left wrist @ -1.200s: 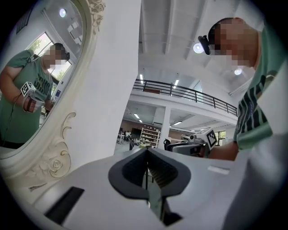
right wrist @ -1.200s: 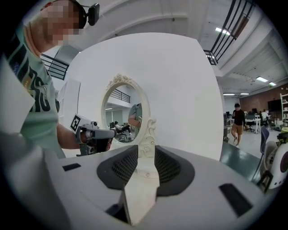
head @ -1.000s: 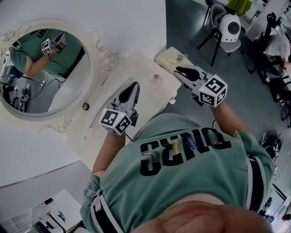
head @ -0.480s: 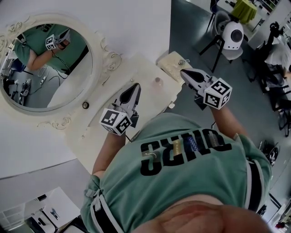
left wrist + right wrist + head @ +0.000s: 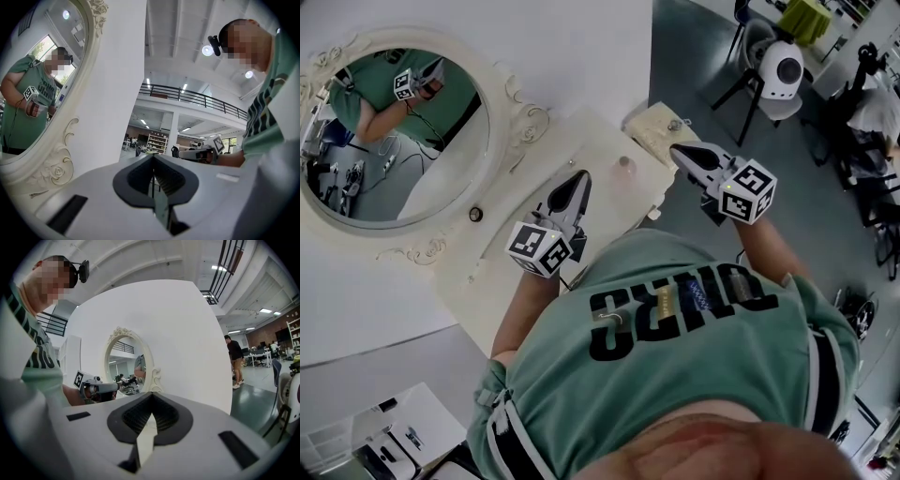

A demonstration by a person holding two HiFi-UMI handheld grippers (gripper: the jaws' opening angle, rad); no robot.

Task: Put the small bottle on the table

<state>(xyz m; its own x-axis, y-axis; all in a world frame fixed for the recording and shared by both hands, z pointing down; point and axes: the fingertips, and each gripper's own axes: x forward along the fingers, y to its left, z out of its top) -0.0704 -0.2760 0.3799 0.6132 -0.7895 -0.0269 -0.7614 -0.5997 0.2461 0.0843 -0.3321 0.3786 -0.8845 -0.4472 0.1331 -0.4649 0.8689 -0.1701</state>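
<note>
Now that the fingers of my right gripper have come fully together with nothing between them, the hand-off looks finished. A second ago they stood partly apart, and half a second ago they were already all but closed. In the right gripper view the two fingers meet at their tips, and only the white wall and the mirror show beyond them.

The small bottle stands upright on the cream surface in front of the mirror, between my two grippers and clear of both. It sits in the same spot it held a second ago, so the closing did not disturb it. My right gripper hangs by the surface's edge, to the bottle's right, its tip near a cream piece with a small knob. My left gripper hovers over the surface on the bottle's other side, its fingers also pressed together and empty.

I judge the task as good as done — the bottle is on the surface and free of my grip. What remains, if anything, is drawing both hands back without brushing it, since it looks small and light enough to tip.
</note>
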